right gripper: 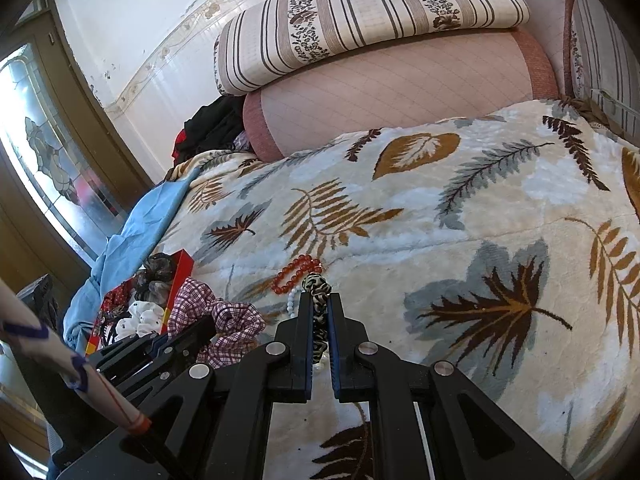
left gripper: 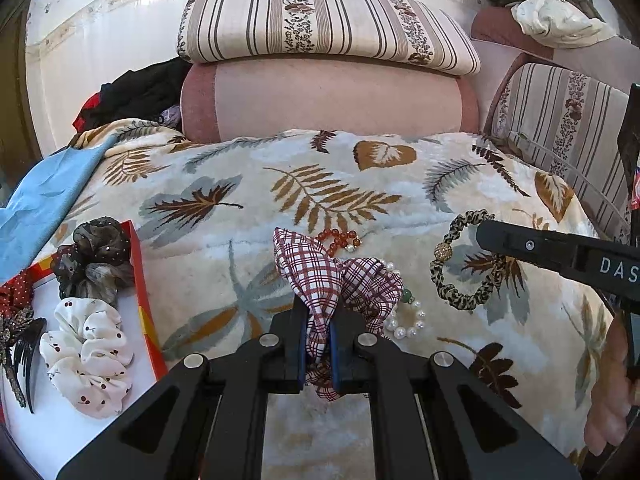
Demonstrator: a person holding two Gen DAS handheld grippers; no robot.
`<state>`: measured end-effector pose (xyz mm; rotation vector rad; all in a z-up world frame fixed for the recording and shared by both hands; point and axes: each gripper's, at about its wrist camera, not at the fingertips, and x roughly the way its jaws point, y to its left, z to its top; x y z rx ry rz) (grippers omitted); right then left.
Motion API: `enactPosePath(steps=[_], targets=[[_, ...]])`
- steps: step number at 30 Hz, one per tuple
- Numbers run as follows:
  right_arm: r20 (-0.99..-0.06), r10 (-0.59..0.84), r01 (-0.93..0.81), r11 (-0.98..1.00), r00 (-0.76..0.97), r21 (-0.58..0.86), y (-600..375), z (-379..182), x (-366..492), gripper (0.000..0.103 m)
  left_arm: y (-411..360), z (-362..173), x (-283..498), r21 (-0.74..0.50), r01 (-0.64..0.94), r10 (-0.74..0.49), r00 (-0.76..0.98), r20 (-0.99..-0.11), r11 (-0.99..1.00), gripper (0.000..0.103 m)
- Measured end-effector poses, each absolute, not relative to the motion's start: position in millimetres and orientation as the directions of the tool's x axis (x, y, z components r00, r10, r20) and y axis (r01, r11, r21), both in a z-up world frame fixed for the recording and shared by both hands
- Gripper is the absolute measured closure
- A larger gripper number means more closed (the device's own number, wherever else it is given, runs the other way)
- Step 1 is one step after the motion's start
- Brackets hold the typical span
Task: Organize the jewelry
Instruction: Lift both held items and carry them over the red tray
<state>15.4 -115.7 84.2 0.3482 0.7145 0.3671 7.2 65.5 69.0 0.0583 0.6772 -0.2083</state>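
Observation:
My left gripper (left gripper: pixel 320 312) is shut on a red-and-white plaid scrunchie (left gripper: pixel 320 276), which also shows in the right wrist view (right gripper: pixel 224 316). My right gripper (right gripper: pixel 320 300) is shut on a leopard-print hair band (right gripper: pixel 318 286); the left wrist view shows that band (left gripper: pixel 466 270) lying on the blanket with the right gripper's finger (left gripper: pixel 520 244) over its top. A red bead bracelet (left gripper: pixel 338 240) (right gripper: pixel 294 274) and a pearl bracelet (left gripper: pixel 408 320) lie on the blanket beside the scrunchie. A red-edged box (left gripper: pixel 140 276) at the left holds a dark scrunchie (left gripper: pixel 94 256) and a white cherry-print scrunchie (left gripper: pixel 90 354).
The leaf-patterned blanket (left gripper: pixel 280 184) covers the bed. Striped cushions (left gripper: pixel 320 24) and a pink bolster (left gripper: pixel 328 96) stand at the back. A blue cloth (left gripper: pixel 44 208) lies at the far left. The box also holds a black claw clip (left gripper: pixel 26 356) and a red dotted scrunchie (left gripper: pixel 16 290).

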Motion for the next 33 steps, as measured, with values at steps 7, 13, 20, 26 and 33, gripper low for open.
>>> enactPosePath(steps=[7,13,20,26,33], targets=[[-0.554,0.449,-0.223,0.876,0.701,0.427,-112.5,89.7,10.0,0.096,69.5,79.7,-2.1,-0.017,0.203,-0.171,0.777,-0.606,0.979,0.095],[-0.533,0.458,-0.231,0.869,0.712,0.438,-105.8,98.1,-2.9,0.096,78.8,89.8,-15.5,-0.02,0.182,-0.16,0.797,-0.582,0.983,0.095],[-0.498,0.485,-0.243,0.846,0.718,0.474,-92.6,109.7,-31.2,0.096,103.8,108.2,-39.9,-0.044,0.133,-0.135,0.827,-0.546,0.99,0.095],[-0.491,0.511,-0.251,0.828,0.706,0.501,-78.6,115.0,-53.2,0.096,134.1,128.5,-69.5,-0.051,0.069,-0.085,0.858,-0.507,0.996,0.095],[-0.495,0.545,-0.306,0.82,0.677,0.484,-44.0,125.4,-73.4,0.096,199.3,131.3,-101.9,-0.092,-0.068,0.012,0.862,-0.506,0.993,0.095]])
